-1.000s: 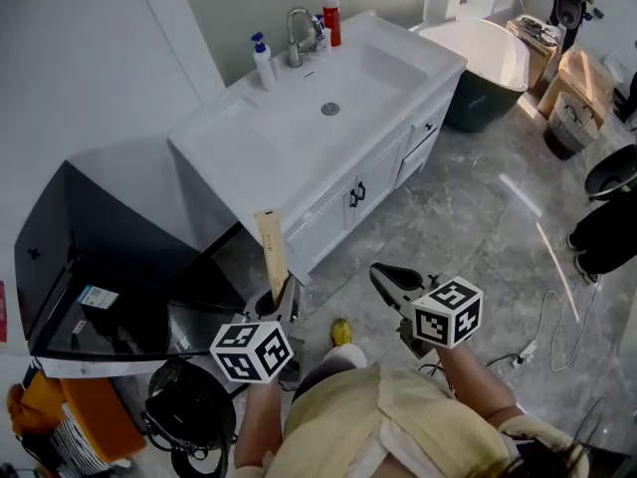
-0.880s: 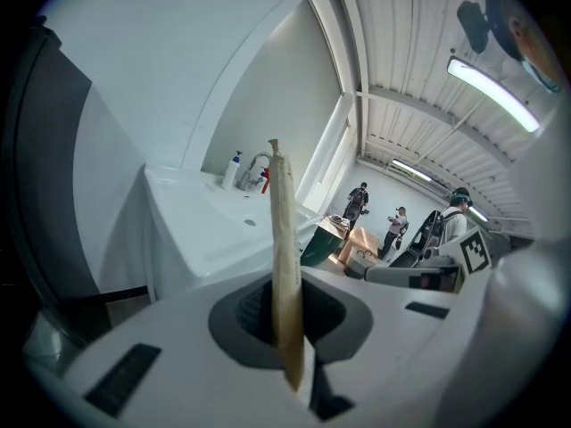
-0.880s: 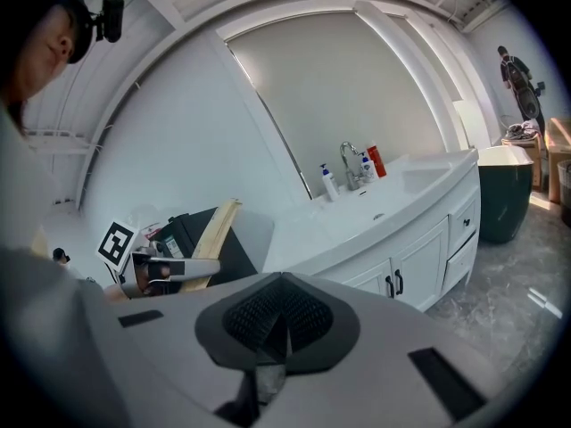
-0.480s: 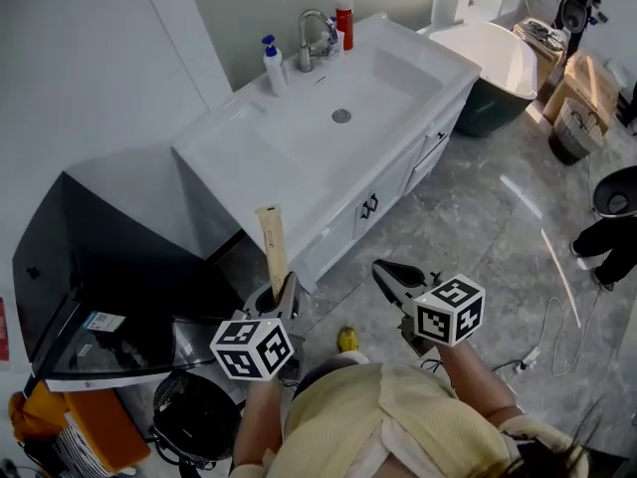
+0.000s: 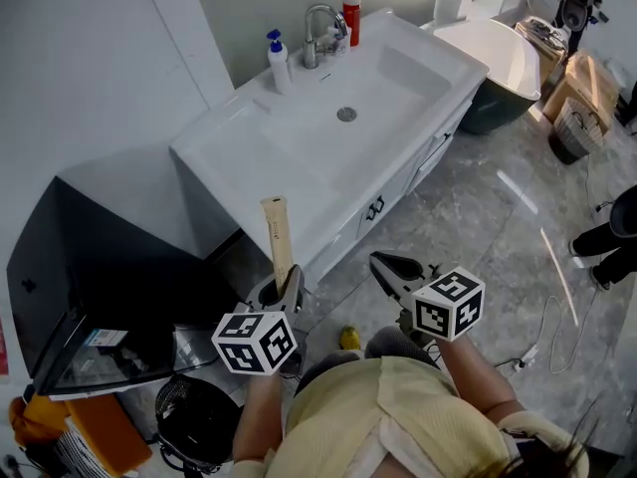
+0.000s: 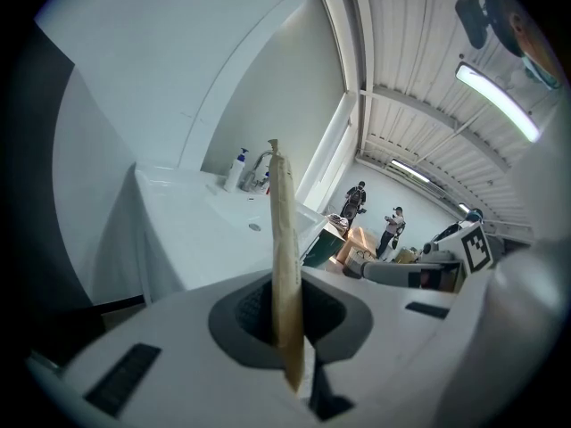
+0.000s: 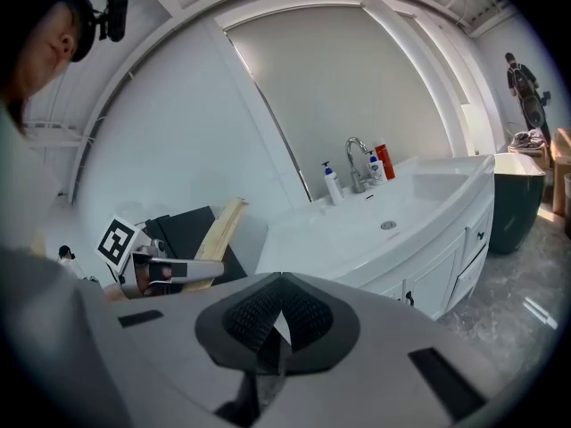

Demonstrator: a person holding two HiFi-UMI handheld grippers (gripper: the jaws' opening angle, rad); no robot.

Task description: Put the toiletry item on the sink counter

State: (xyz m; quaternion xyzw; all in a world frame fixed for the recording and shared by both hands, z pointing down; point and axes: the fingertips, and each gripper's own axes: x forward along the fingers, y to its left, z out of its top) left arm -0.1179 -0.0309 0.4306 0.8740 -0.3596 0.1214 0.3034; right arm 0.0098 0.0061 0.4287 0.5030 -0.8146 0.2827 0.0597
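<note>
A long flat tan toiletry item (image 5: pixel 277 237) stands upright in my left gripper (image 5: pixel 285 289), which is shut on its lower end. In the left gripper view the toiletry item (image 6: pixel 284 257) rises between the jaws of the left gripper (image 6: pixel 290 333), with the sink beyond it. The white sink counter (image 5: pixel 244 142) lies ahead and above both grippers, apart from them. My right gripper (image 5: pixel 384 264) is at the right of the left one, over the floor. Seen in the right gripper view, the right gripper (image 7: pixel 272 324) has its pads together with nothing between them.
On the counter's back edge stand a pump bottle (image 5: pixel 279 60), a faucet (image 5: pixel 320 28) and a red bottle (image 5: pixel 351 13). A black cabinet (image 5: pixel 90 257) sits left of the vanity. A bathtub (image 5: pixel 498 53), cardboard boxes (image 5: pixel 577 78) and a person's legs (image 5: pixel 612 242) are at the right.
Both grippers have come a little nearer to the vanity, and the tan item has travelled with the left one. Both grips look unchanged.
</note>
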